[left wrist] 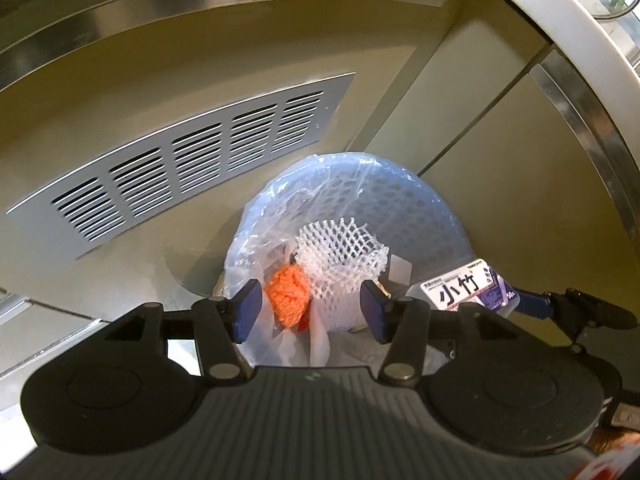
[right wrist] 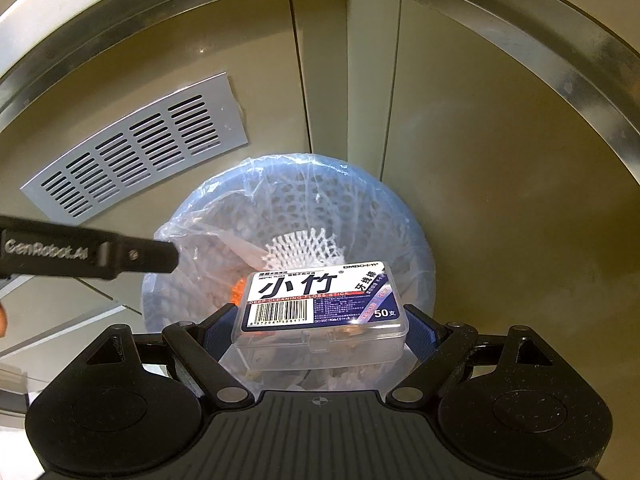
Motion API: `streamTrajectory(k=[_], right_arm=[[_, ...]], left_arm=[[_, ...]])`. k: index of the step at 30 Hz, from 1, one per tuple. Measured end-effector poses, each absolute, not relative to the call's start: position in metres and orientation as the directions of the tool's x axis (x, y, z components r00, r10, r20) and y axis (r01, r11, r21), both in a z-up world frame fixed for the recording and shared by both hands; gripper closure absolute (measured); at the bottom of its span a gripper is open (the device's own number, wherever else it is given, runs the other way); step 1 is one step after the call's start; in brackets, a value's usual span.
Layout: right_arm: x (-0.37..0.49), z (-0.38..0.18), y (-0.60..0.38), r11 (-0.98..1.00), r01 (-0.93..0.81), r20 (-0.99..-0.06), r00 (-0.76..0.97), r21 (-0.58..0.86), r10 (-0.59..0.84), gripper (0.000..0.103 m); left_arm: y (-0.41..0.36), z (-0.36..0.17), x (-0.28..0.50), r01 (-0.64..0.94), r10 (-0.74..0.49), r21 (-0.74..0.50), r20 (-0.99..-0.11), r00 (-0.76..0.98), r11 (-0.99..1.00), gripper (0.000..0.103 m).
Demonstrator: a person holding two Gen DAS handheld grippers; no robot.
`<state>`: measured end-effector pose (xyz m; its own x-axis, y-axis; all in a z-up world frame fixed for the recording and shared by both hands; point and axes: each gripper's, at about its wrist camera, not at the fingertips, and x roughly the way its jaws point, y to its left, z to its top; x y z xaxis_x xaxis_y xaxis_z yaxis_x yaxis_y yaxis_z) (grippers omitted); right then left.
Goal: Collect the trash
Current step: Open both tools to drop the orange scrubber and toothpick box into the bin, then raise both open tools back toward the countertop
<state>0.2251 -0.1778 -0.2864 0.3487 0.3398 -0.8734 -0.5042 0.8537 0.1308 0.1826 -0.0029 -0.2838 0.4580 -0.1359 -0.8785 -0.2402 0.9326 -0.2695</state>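
Note:
A blue mesh trash bin (left wrist: 404, 200) lined with a clear plastic bag stands on the floor against a beige cabinet; it also shows in the right wrist view (right wrist: 400, 216). Inside lie a white foam net (left wrist: 340, 256) and an orange net (left wrist: 286, 296). My left gripper (left wrist: 310, 310) is open and empty above the bin's opening. My right gripper (right wrist: 320, 330) is shut on a clear plastic dental floss box (right wrist: 320, 308) with a white and blue label, held over the bin. The box (left wrist: 464, 290) shows at the right of the left wrist view.
A grey vent grille (left wrist: 180, 168) is set in the cabinet panel left of the bin. Metal trim strips and a white counter edge (left wrist: 576, 20) run above. The left gripper's black body (right wrist: 80, 254) crosses the left side of the right wrist view.

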Motion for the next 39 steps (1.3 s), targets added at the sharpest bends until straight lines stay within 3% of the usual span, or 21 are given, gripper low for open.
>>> streamTrajectory(k=[39], right_arm=[[0.209, -0.26, -0.172, 0.864, -0.469, -0.846, 0.374, 0.182, 0.381, 0.017]], left_arm=[[0.011, -0.249, 0.147, -0.26, -0.118, -0.277, -0.861, 0.495, 0.925, 0.053]])
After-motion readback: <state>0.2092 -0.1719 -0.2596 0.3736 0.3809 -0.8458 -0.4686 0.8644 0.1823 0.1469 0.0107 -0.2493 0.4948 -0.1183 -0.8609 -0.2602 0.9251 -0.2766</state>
